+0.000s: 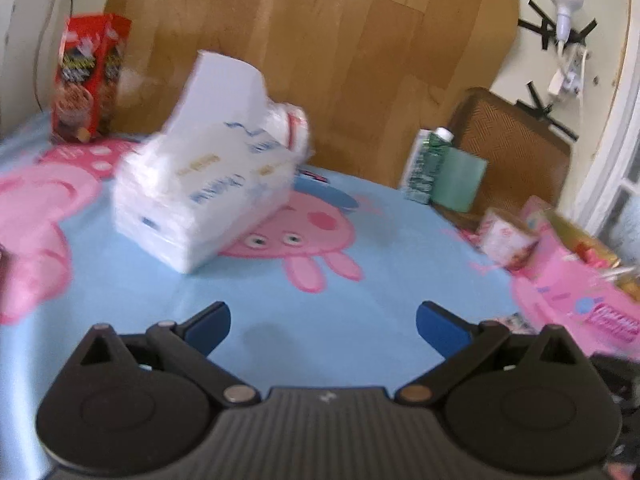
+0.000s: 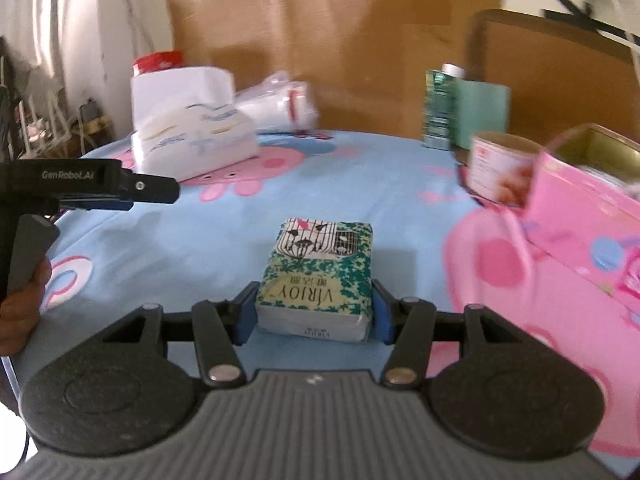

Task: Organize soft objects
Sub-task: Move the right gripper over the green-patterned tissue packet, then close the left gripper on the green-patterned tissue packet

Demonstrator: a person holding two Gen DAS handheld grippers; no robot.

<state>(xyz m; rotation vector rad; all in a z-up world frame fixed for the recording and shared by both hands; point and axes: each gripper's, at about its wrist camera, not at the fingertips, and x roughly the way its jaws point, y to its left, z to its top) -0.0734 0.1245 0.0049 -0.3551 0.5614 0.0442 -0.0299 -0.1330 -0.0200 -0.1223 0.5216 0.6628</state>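
While the right gripper (image 2: 314,310) clamps the green tissue pack (image 2: 318,280), likely to regroup it, the left gripper (image 1: 322,326) hangs spread and empty near the white pack (image 1: 200,188)

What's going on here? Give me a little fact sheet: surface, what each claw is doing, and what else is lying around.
surface: blue cartoon-pig blanket
right gripper: shut on green tissue pack, which rests on the blanket
left gripper: open, holding nothing
white tissue packs: stacked at the far left of the blanket
pink box: open, at the right
green carton: upright at the back
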